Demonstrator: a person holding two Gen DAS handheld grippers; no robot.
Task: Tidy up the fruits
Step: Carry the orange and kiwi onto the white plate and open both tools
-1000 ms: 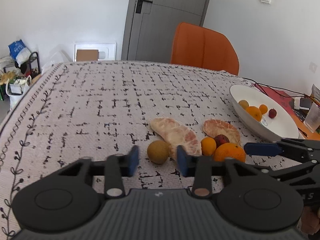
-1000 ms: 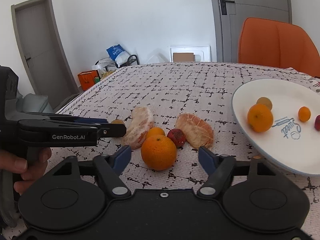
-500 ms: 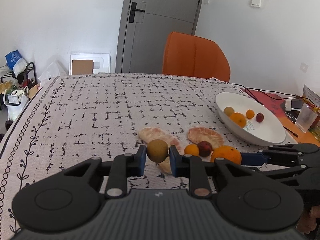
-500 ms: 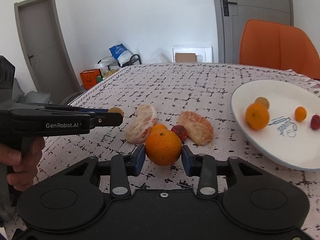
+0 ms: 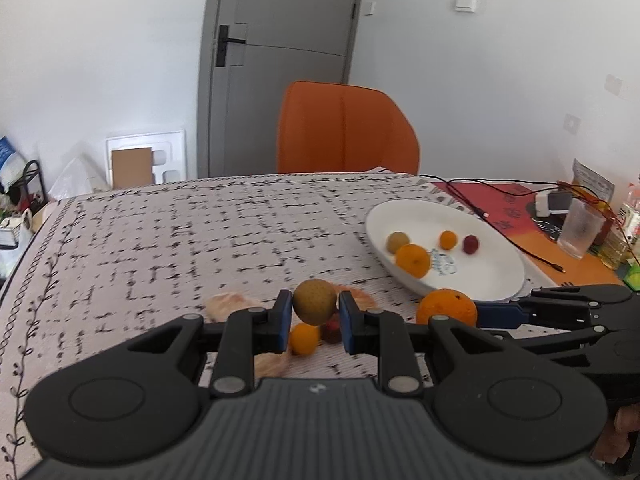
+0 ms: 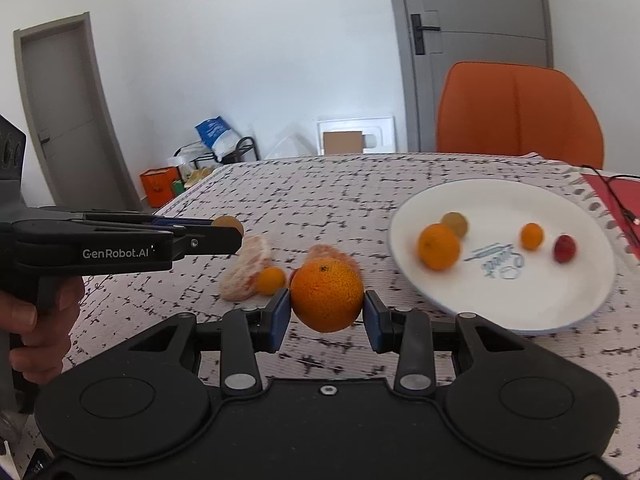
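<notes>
My left gripper [image 5: 314, 320] is shut on a small brown round fruit [image 5: 314, 301] and holds it above the table. My right gripper [image 6: 326, 314] is shut on a large orange [image 6: 327, 295], also lifted; the orange shows in the left wrist view [image 5: 446, 312]. On the table below lie a small tangerine [image 6: 271, 280], a red fruit [image 5: 331, 330] and two peeled pomelo pieces [image 6: 244, 270]. The white plate [image 6: 560, 300] to the right holds an orange [image 6: 438, 246], a brown fruit [image 6: 455, 223], a small tangerine [image 6: 531, 235] and a red fruit [image 6: 565, 249].
An orange chair [image 5: 346, 128] stands behind the table's far edge. Right of the plate lie a red mat with black cables [image 5: 500, 204], a clear glass [image 5: 580, 230] and bottles. Bags and boxes sit on the floor at the left.
Both grippers closed on their fruits, the left on the brown fruit and the right on the large orange, then lifted them off the table.
</notes>
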